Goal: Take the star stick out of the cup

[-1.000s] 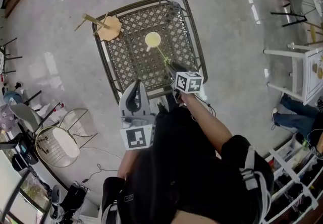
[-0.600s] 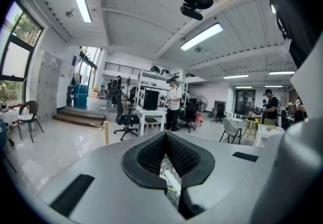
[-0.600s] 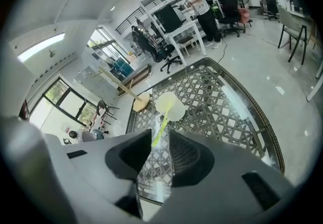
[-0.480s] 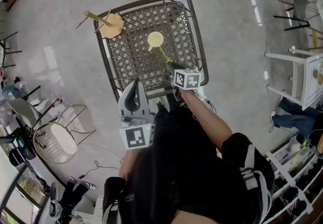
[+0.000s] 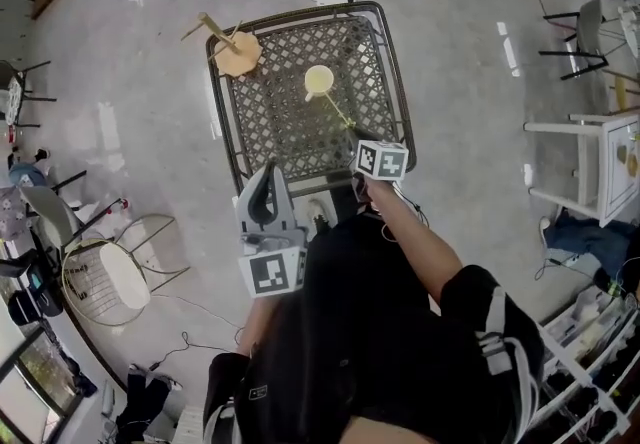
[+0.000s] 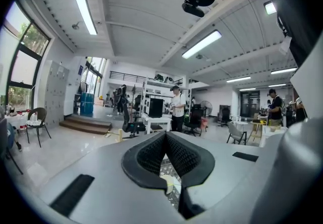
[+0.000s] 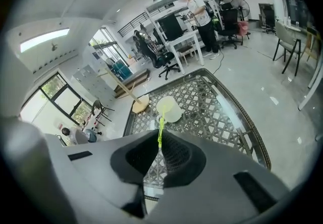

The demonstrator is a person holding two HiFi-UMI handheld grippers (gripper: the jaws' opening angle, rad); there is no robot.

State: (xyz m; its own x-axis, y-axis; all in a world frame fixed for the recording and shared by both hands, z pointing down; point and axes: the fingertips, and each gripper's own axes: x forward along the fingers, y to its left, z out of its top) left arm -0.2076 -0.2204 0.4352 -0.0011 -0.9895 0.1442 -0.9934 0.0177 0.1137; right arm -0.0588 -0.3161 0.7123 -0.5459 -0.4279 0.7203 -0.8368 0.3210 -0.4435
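Note:
A pale yellow cup (image 5: pixel 319 82) stands on the metal lattice table (image 5: pixel 395 102). The thin yellow-green star stick (image 5: pixel 338 112) leans out of it toward me. My right gripper (image 5: pixel 356 138) is at the stick's near end, jaws closing with the stick pinched between the pads. In the right gripper view the stick (image 7: pixel 161 124) runs from the cup (image 7: pixel 169 108) into my right gripper (image 7: pixel 160 140). The star end is hidden. My left gripper (image 5: pixel 266 172) hangs short of the table's near edge, shut and empty; in its own view the left gripper (image 6: pixel 165 134) has its pads meeting.
A round wooden stool (image 5: pixel 237 54) leans at the table's far left corner. A white power strip (image 5: pixel 333 0) with cables lies on the floor beyond the table. A wire chair (image 5: pixel 110 277) is at my left, white furniture (image 5: pixel 600 147) at my right.
The right gripper has drawn back slightly toward the table's near edge, holding the stick's end. The view has shifted. The left gripper has stayed put.

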